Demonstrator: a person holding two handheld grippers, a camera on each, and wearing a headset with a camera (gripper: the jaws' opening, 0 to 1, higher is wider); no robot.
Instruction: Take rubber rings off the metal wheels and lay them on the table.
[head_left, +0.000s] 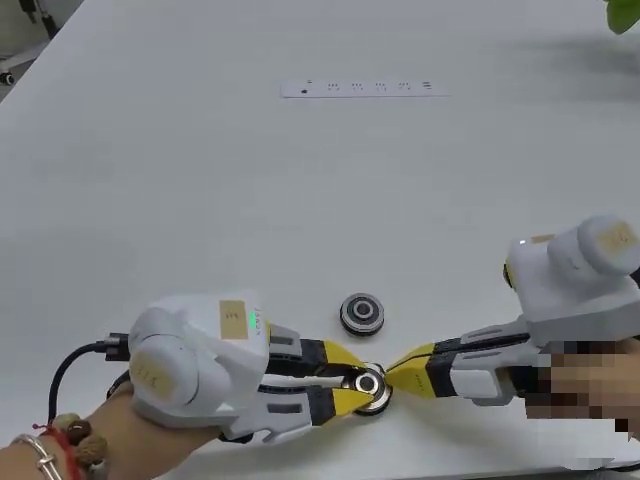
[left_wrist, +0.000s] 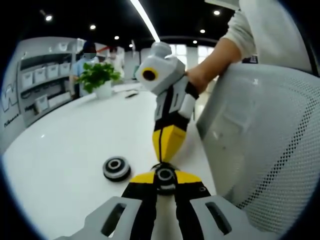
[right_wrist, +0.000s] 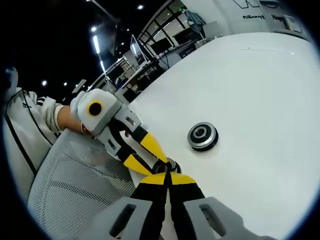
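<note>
Watching the left gripper (head_left: 351, 380) clamp a metal wheel (head_left: 369, 384) at the near table (head_left: 300, 200) edge, right gripper (head_left: 399, 377) jaws pressed together at its rim; second wheel (head_left: 361, 311) sits just beyond with its rubber ring (head_left: 346, 314) on, probably thin and stretchy over slick rigid steel, so nip the outer lip.

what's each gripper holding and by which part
left gripper clamps the small round metal wheel across its rim; right gripper, shut, meets its edge, grip unclear

Smooth white counter (head_left: 300, 200), a soft sheen, no grain. The loose wheel (head_left: 361, 312): matt black rubber round a polished metal hub. The left gripper (head_left: 358, 386) has a glossy white plastic shell and matt yellow fingers (head_left: 340, 355), with a second wheel (head_left: 370, 383) between them, gleaming metal.
</note>
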